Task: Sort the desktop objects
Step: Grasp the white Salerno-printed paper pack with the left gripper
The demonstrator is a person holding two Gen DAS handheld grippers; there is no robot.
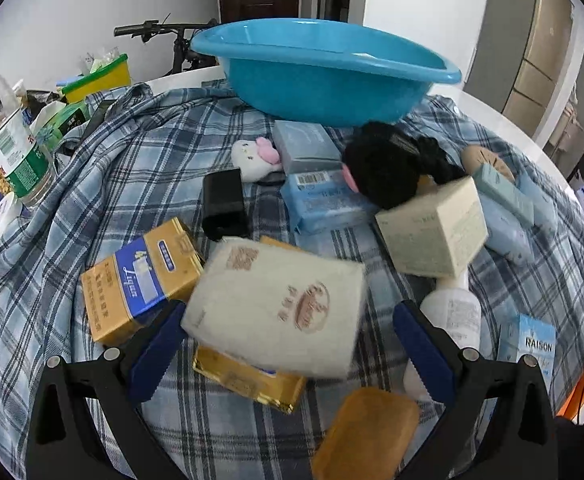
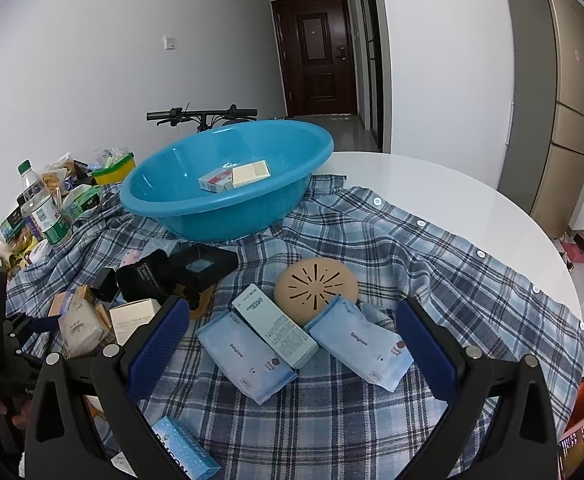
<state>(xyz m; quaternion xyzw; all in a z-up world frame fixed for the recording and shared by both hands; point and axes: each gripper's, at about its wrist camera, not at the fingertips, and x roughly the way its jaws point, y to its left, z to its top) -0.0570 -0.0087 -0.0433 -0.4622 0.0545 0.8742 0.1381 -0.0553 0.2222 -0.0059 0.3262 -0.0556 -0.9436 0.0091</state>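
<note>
My left gripper is open around a white tissue pack, which lies on a gold pack; its left pad touches the pack and the right one stands apart. It also shows in the right wrist view. A gold and blue box lies to its left. My right gripper is open and empty above two light blue pouches and a pale green box. The blue basin holds two small boxes at the back.
A plaid shirt covers the round white table. A tan round disc, black items, a cream box, a white bottle, an orange soap and a plush toy lie about. A water bottle and snacks stand at left.
</note>
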